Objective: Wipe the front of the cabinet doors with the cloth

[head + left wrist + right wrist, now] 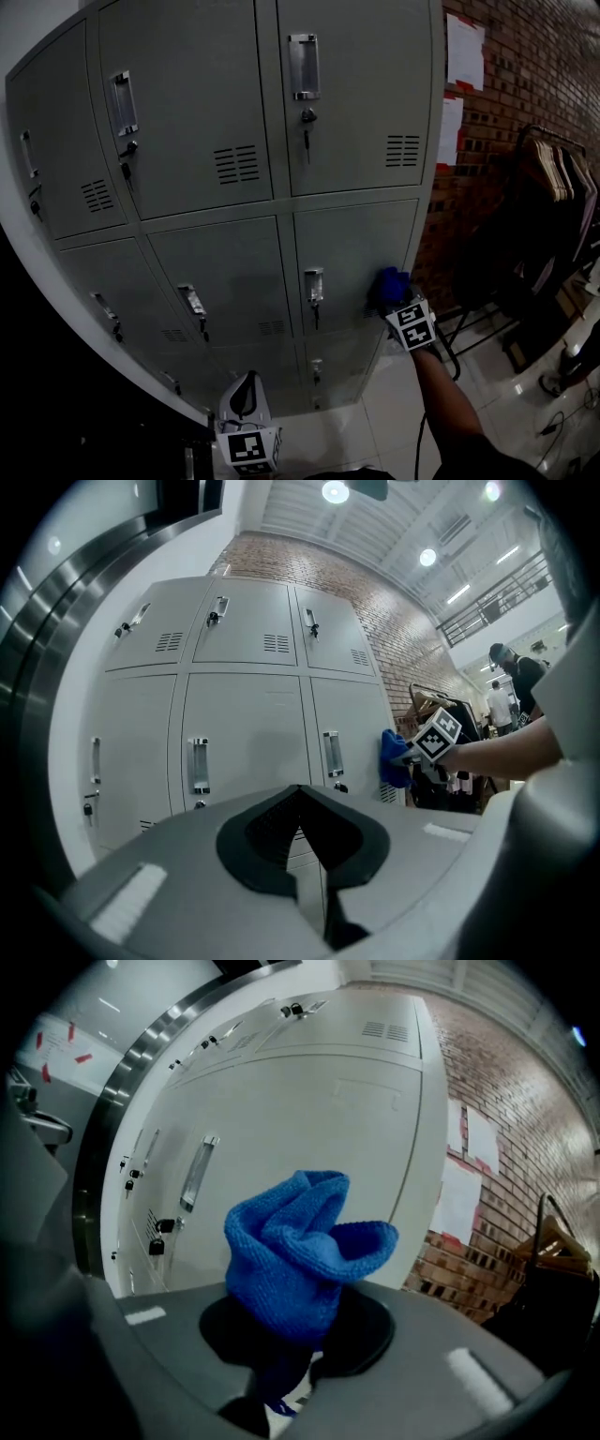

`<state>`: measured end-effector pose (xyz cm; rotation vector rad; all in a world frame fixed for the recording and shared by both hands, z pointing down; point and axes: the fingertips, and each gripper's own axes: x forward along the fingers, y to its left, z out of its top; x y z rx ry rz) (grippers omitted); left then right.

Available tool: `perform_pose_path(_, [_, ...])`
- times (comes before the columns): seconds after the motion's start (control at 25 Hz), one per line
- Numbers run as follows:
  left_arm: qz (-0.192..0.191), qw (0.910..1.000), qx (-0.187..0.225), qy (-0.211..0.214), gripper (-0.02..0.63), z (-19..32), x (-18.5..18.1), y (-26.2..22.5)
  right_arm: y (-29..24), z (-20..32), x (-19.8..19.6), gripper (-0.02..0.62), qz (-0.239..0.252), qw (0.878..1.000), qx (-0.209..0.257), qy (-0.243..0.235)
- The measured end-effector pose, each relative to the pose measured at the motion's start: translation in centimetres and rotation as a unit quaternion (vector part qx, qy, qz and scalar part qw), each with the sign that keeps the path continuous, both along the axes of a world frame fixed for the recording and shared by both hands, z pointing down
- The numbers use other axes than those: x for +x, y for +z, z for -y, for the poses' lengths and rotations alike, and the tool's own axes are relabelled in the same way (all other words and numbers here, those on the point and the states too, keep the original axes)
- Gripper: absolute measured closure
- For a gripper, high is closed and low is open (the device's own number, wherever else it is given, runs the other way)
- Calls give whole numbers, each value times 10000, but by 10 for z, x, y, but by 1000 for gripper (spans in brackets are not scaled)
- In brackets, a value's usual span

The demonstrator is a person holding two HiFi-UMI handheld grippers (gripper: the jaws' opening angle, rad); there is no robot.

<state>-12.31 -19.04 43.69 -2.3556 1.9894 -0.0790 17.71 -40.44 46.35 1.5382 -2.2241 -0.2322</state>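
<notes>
Grey metal cabinet (216,112) fills the head view, its flat painted doors stacked in rows, each with a bright upright handle (304,66), a small lock below it and a block of louvred vent slots (236,164). To the right is a red brick wall (511,112) with 2 pale sheets of paper (465,52) stuck on it, and further right a dark clothes rack (553,178) with hangers. Below is a glossy pale tiled floor (394,422) that catches the light.

All the doors are shut.

The right gripper (396,302), at the end of a bare forearm (450,403), is up at the right-hand door of the middle row (356,253). Its jaws pinch a blue cloth (300,1251), knitted, soft and bunched into folds above the jaws. In the left gripper view the cloth looks to be against the door's right edge, just right of the handle.

The left gripper (302,855) sits low near the foot of the cabinet, apart from the doors. Its dark ridged pads are pressed together with nothing between them, and its smooth grey body tapers towards them.
</notes>
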Motion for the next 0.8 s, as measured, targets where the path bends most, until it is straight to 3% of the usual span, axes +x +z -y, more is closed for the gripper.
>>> perform_pose_path(0.32, [2, 10000, 19, 84, 594, 0, 5, 3, 6, 0, 37, 511, 21, 9990, -103, 444])
perform_pose_path(0.8, [64, 9998, -184, -32, 594, -1, -2, 11, 85, -2, 33, 508, 160, 9941, -852, 653])
